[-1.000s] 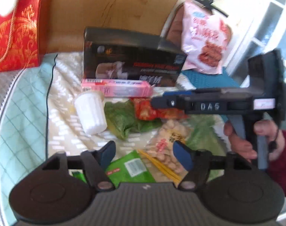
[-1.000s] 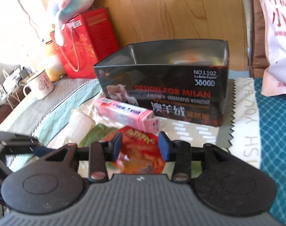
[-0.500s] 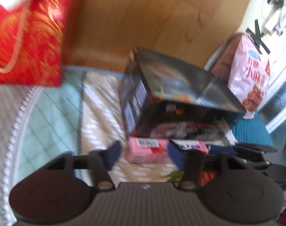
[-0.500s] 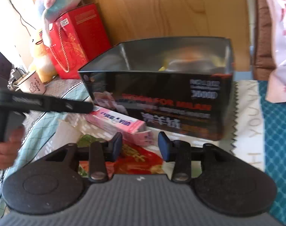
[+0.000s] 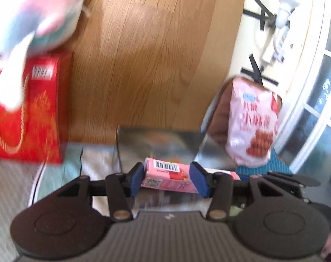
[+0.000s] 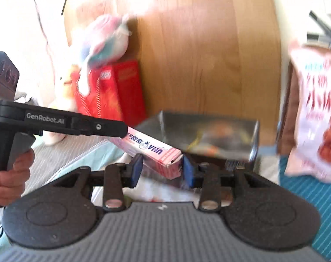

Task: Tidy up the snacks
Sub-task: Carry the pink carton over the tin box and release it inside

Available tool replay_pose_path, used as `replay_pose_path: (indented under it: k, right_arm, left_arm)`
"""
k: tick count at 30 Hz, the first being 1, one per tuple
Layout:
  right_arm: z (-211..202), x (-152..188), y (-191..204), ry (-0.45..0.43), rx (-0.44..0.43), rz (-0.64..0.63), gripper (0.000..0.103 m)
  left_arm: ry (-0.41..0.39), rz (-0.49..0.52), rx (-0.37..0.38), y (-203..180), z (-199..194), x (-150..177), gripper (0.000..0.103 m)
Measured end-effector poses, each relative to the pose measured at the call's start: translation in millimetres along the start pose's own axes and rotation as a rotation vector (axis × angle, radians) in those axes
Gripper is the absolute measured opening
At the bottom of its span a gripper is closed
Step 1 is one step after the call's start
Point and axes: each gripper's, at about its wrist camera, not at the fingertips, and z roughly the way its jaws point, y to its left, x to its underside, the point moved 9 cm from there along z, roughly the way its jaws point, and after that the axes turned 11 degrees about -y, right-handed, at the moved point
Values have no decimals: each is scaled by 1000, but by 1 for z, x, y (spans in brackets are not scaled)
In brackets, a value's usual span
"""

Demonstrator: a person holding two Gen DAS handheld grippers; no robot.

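A long pink snack box [image 5: 165, 175] is held at both ends, lifted in front of the dark open-top storage box [image 5: 161, 139]. My left gripper [image 5: 166, 178] is shut on its barcode end. My right gripper [image 6: 161, 167] is shut on the other end [image 6: 156, 152]; the left gripper's arm [image 6: 60, 123] shows at the left of the right wrist view. The storage box [image 6: 211, 135] holds some snacks, blurred. The right gripper's arm [image 5: 281, 180] shows at the right in the left wrist view.
A red gift bag [image 5: 23, 113] with a plush toy [image 5: 34, 15] on top stands at the left against a wooden panel. A large pink snack bag [image 5: 251, 126] leans on a brown chair at the right. Teal cloth [image 6: 313, 187] lies at the right.
Both grippers closed on the ends of the pink box and lifted it off the cloth, up toward the dark storage box. Both views have swung upward.
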Motion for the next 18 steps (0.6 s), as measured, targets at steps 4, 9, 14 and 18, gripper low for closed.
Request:
replay_pose_path:
  k: [4,9,14,18]
  right_arm:
    - [31,-8,-18,-9,45,-9,45]
    - [58,3,-29,20,107,-44,57]
    - [26,-4,-32,-19,68,45,57]
    - [-10,15,-17,48,-31,86,57]
  left_arm:
    - [3,-2,-57,3,41,-9,51]
    - [61,29,-145,11,71,6,56]
    - [0,16,-115,9,33,5,58]
    - [20,-88,-5,5,-11,22,57]
